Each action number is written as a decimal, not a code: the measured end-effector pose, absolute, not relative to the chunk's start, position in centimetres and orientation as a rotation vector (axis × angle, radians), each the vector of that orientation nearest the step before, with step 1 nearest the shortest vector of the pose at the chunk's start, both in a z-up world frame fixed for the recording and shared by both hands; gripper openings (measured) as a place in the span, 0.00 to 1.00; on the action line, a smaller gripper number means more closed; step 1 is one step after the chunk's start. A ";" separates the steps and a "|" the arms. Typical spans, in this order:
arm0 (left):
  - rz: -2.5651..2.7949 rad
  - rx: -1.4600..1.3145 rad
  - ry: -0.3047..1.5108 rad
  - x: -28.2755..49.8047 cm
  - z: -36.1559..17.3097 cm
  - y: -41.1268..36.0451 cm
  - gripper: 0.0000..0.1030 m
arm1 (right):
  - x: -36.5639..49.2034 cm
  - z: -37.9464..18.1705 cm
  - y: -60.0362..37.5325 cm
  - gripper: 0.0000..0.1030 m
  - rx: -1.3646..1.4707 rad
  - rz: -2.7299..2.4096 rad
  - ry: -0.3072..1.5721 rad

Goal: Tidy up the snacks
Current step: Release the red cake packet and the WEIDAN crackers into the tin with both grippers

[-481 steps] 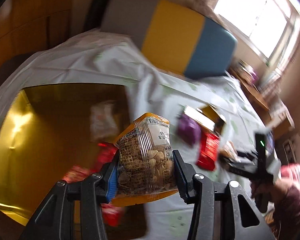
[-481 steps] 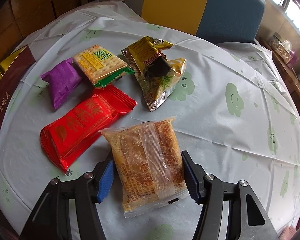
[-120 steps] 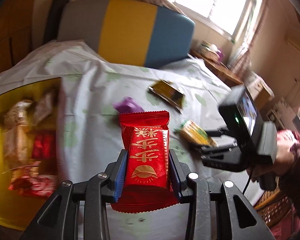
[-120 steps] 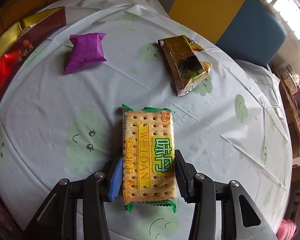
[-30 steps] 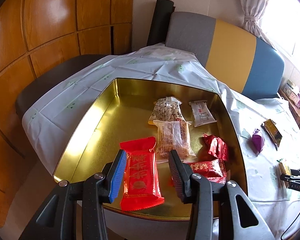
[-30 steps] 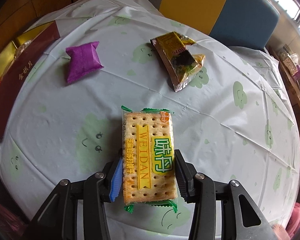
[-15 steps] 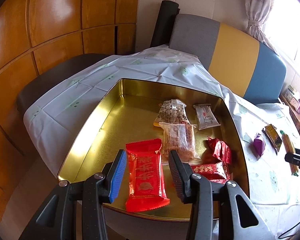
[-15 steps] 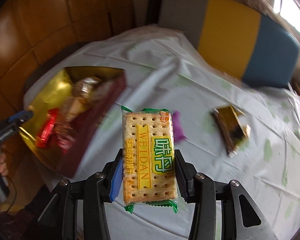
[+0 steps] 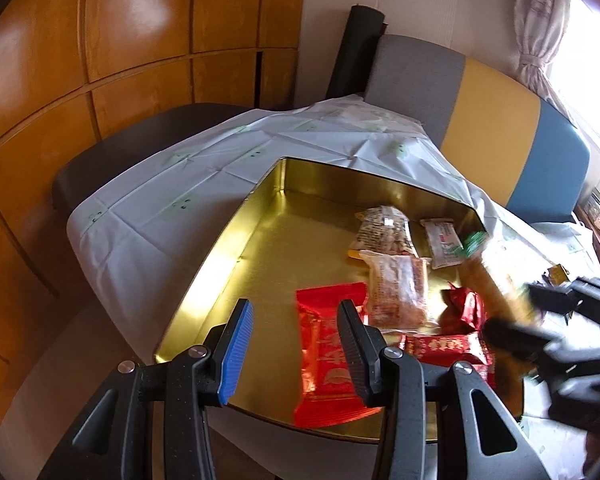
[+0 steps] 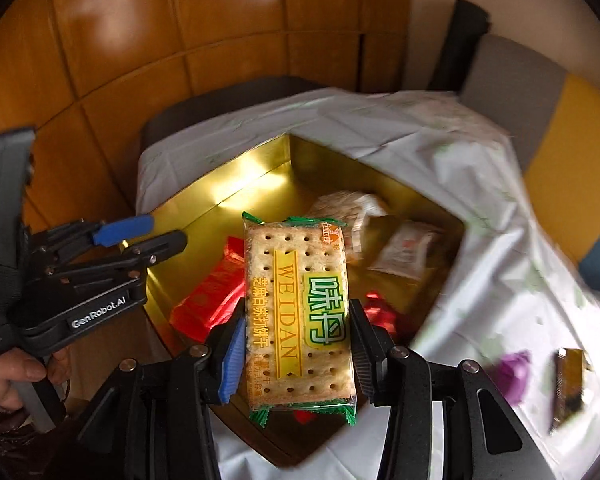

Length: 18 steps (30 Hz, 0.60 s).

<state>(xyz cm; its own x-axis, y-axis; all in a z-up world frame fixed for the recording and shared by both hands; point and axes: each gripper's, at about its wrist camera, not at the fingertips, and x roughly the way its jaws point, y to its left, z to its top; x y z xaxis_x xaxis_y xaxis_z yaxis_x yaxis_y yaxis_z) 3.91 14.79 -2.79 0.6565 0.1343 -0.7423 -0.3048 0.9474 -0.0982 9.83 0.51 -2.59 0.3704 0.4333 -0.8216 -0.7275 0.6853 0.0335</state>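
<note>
My right gripper (image 10: 294, 354) is shut on a yellow-and-green cracker pack (image 10: 298, 312) and holds it above the gold tin (image 10: 204, 204). It shows blurred in the left wrist view (image 9: 496, 300) at the tin's right side. My left gripper (image 9: 294, 340) is open and empty over the tin's (image 9: 236, 248) near left part. It also shows in the right wrist view (image 10: 148, 232). A red snack pack (image 9: 328, 360) lies flat in the tin, beside several other packs (image 9: 396, 276).
A purple pack (image 10: 514, 368) and a gold-black pack (image 10: 570, 380) lie on the white tablecloth (image 10: 500, 240) right of the tin. A grey, yellow and blue chair back (image 9: 496, 120) stands behind the table. Wood panelling (image 9: 100, 60) lies to the left.
My right gripper has swung with the cracker pack from over the table to above the tin. My left gripper has drawn left off the red pack, which stays in the tin.
</note>
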 end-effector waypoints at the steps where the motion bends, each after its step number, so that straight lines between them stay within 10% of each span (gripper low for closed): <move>1: 0.254 -0.226 0.820 3.9 -2.8 15.0 0.43 | 10.0 -3.4 1.0 0.46 -0.372 0.782 0.952; 12: 0.262 -0.238 0.834 4.0 -3.6 15.6 0.43 | 10.0 -6.0 1.4 0.60 -0.323 0.789 1.048; 18: 0.264 -0.237 0.833 4.0 -3.7 15.6 0.43 | 9.6 -5.4 0.1 0.53 -0.277 0.777 1.010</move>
<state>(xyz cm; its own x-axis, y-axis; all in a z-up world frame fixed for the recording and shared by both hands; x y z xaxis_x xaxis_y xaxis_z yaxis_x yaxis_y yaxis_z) 3.97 15.60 -3.71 0.6439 0.1372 -0.7527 -0.3216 0.9412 -0.1035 9.60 0.14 -5.42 0.2965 0.4538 -0.8404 -0.6959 0.7053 0.1354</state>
